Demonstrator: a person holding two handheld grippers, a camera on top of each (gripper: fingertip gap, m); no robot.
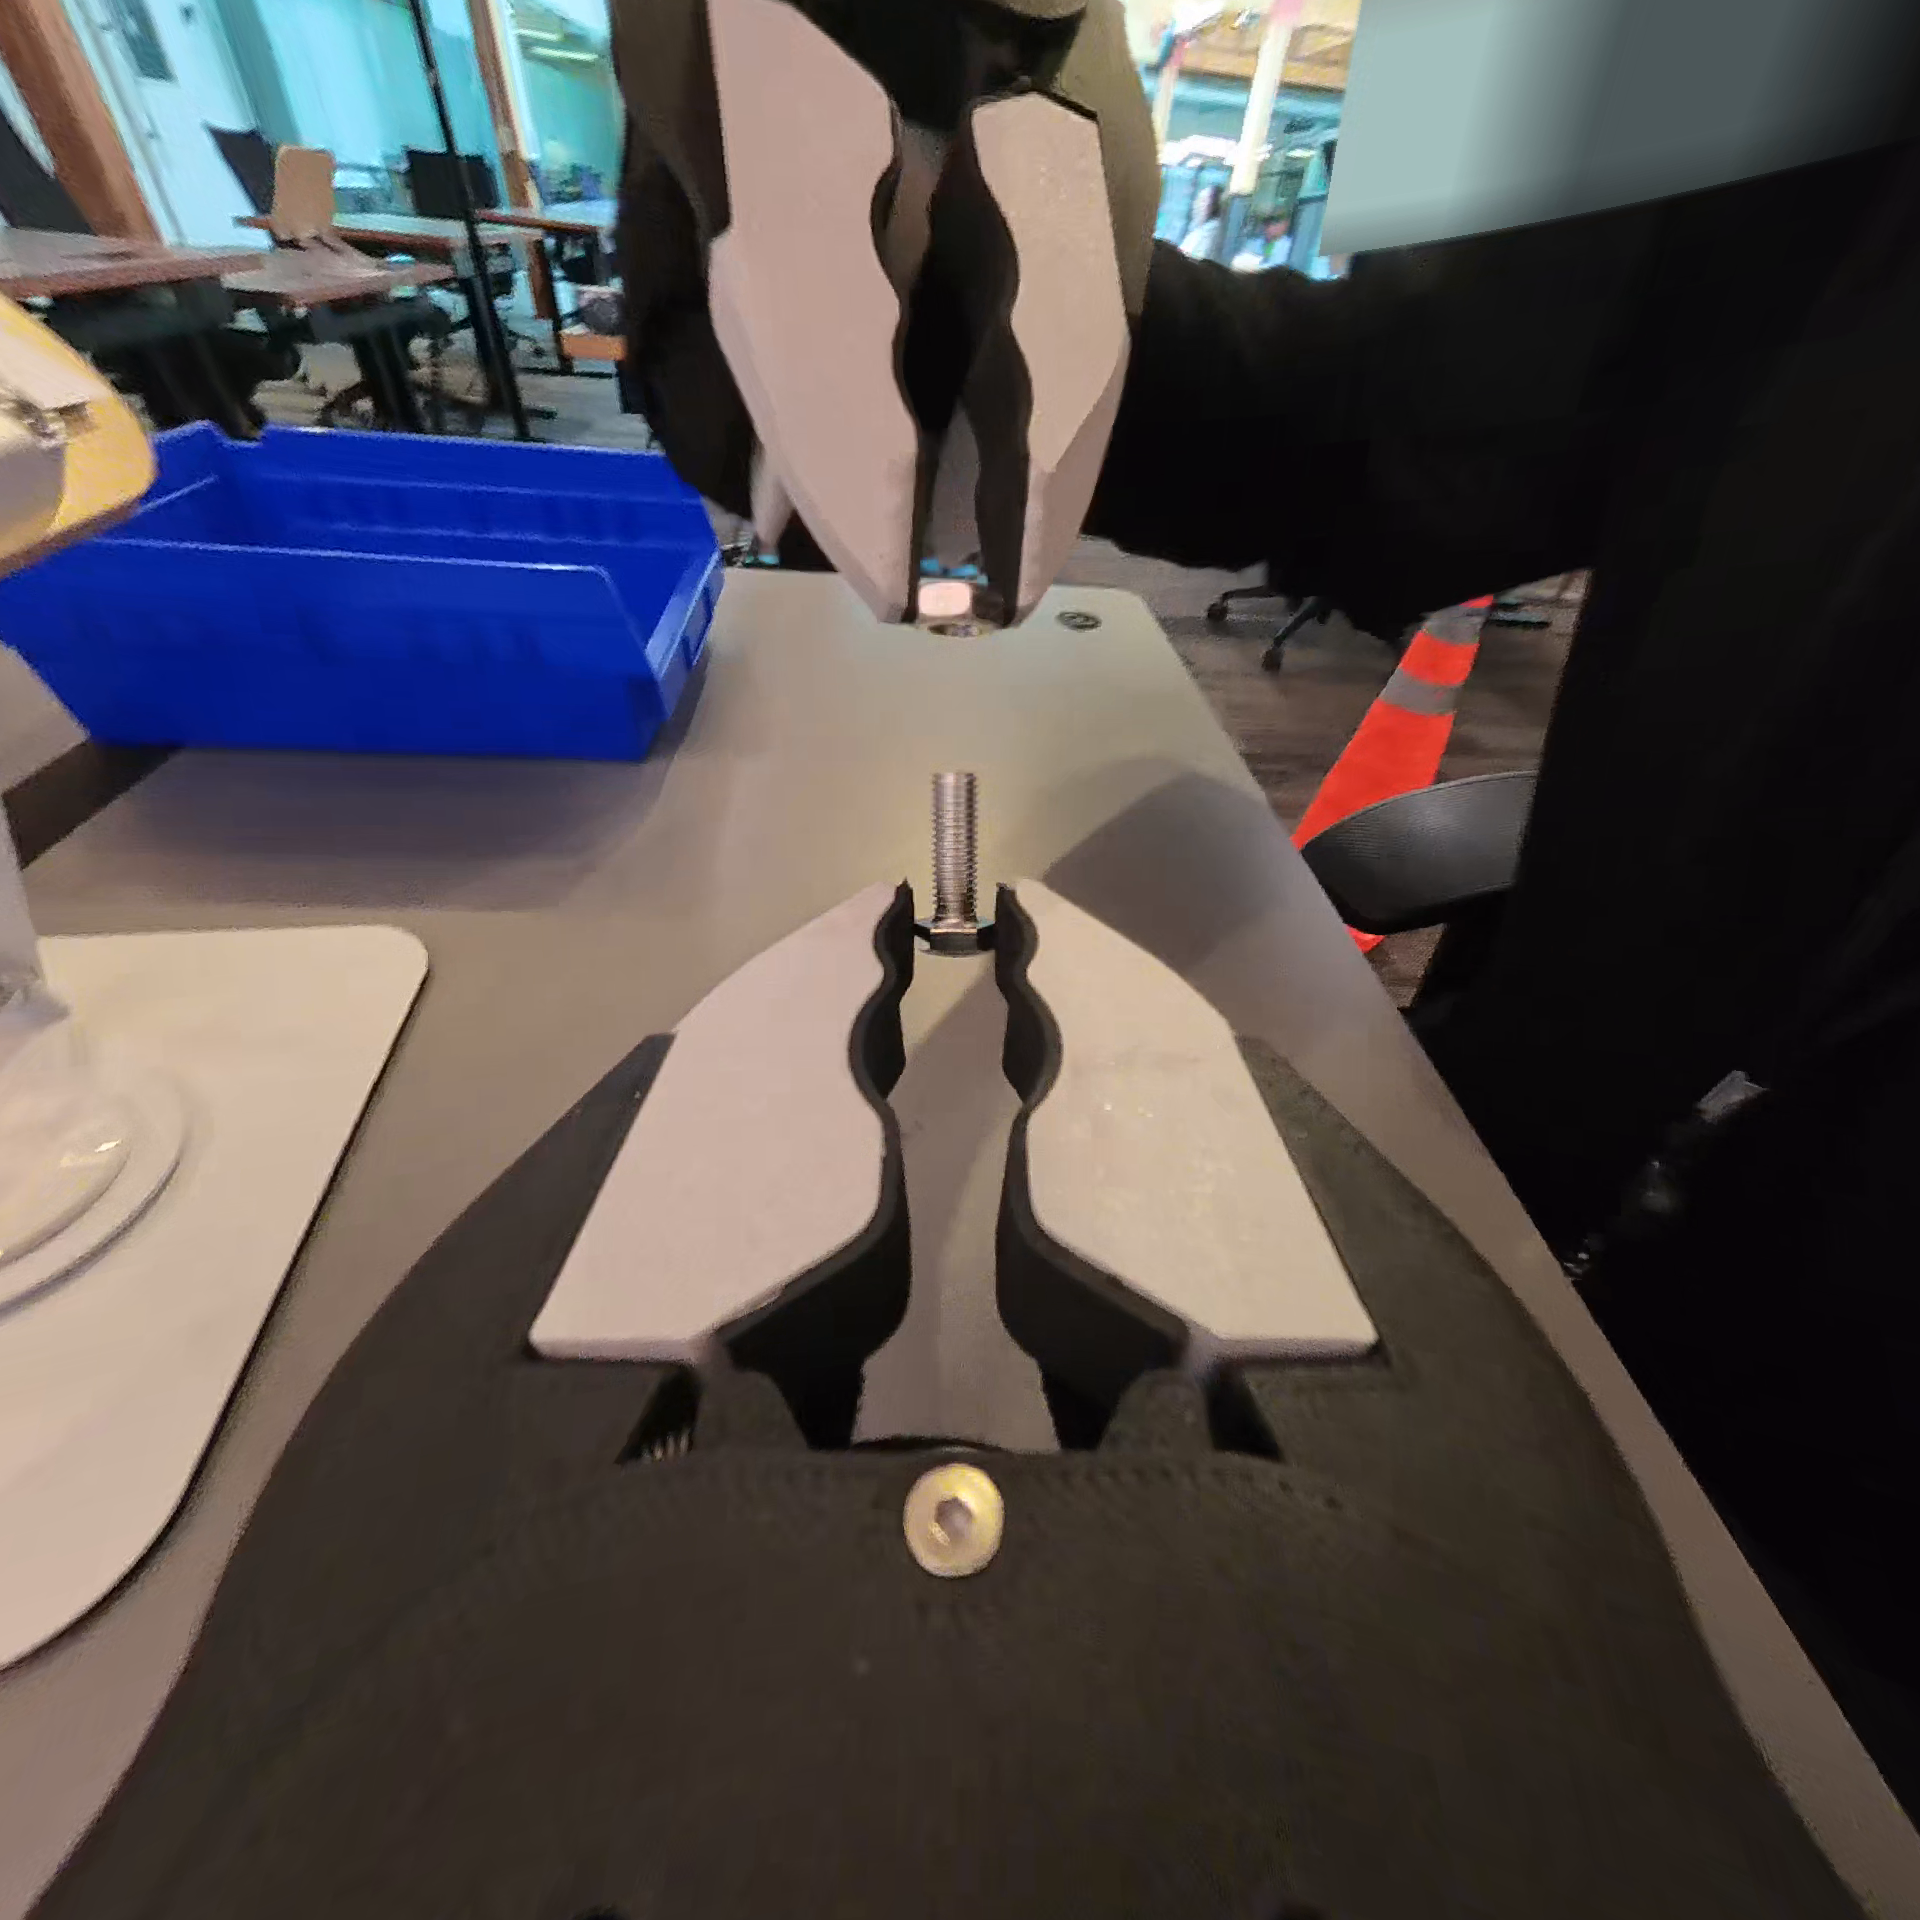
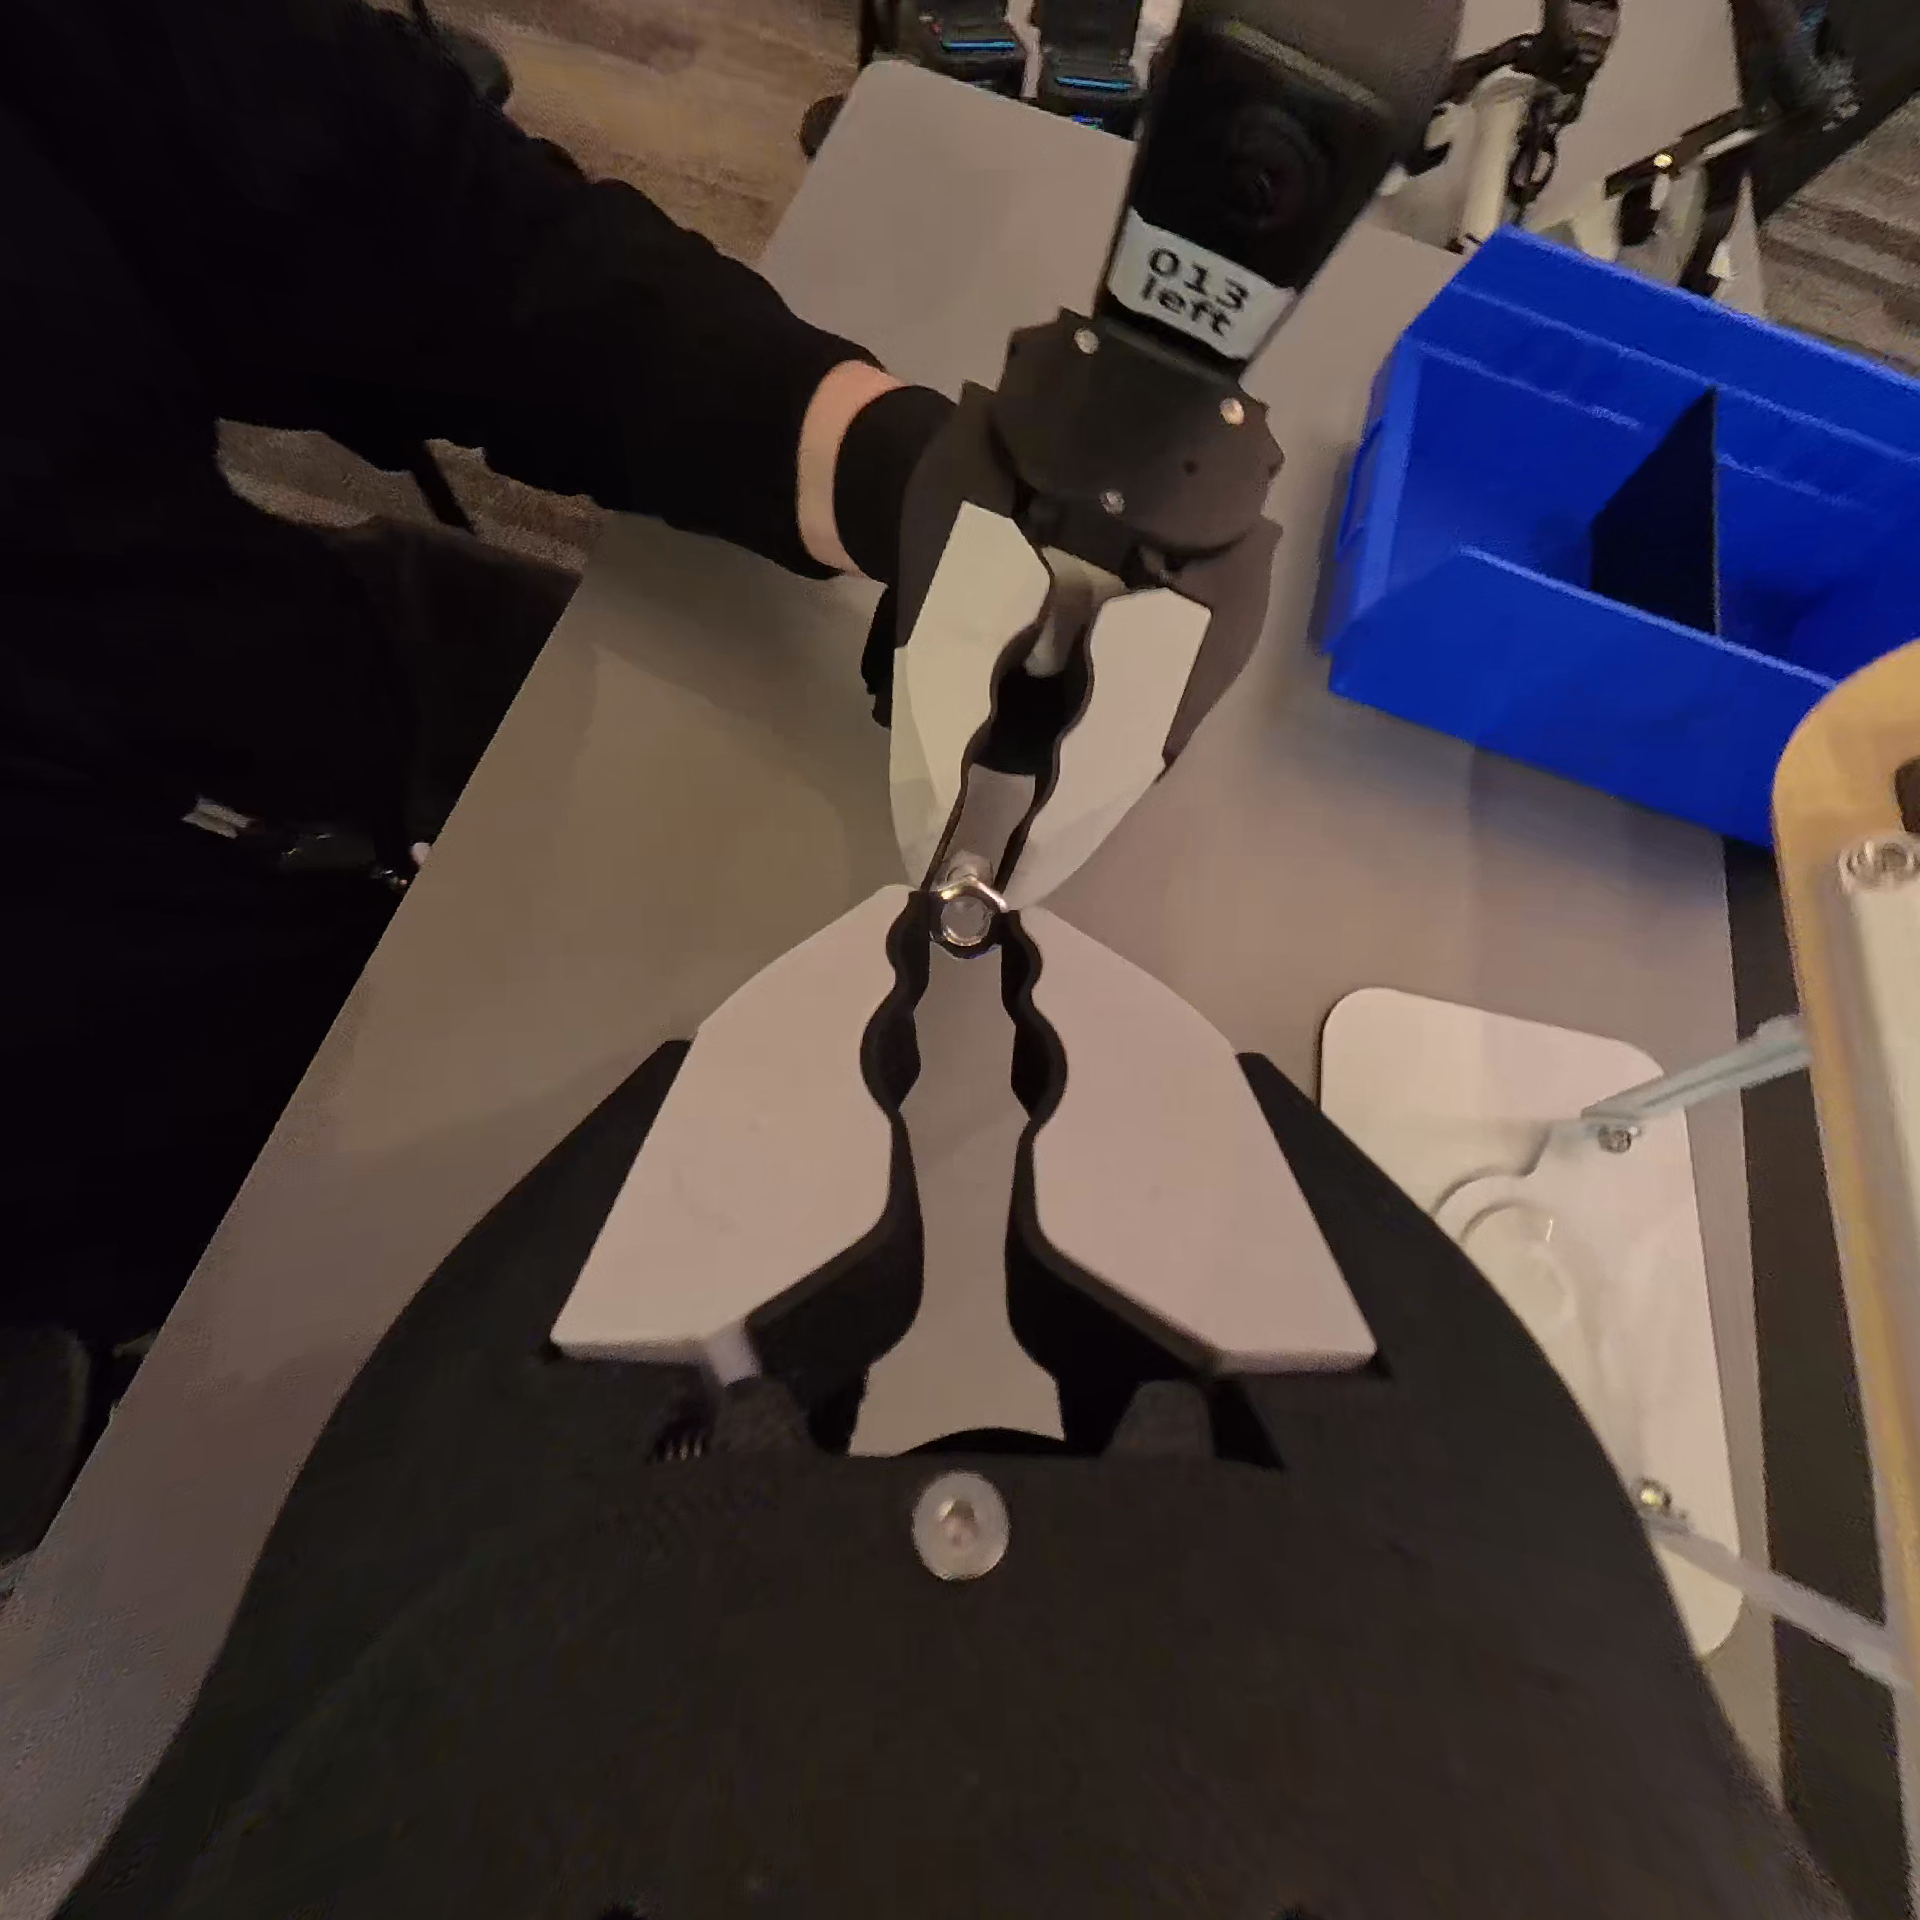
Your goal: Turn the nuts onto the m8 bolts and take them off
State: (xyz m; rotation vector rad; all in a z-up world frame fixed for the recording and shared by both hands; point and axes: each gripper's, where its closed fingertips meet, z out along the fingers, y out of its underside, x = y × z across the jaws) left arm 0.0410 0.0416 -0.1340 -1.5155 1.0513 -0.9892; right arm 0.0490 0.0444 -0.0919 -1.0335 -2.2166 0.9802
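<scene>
We see the blue plastic bin (image 1: 343,592) at far left on the smooth grey tabletop (image 1: 623,831). At centre, our left hand-held gripper (image 1: 954,914) pinches the steel bolt (image 1: 954,842) by its hex head, threaded shank pointing away. Facing it, the right hand-held gripper (image 2: 961,920) clamps a small hex nut (image 2: 961,923) between black ribbed pads. We judge cross-threading likely if nut and shank meet tilted; the narrow grip on slick metal flats could also slip.
</scene>
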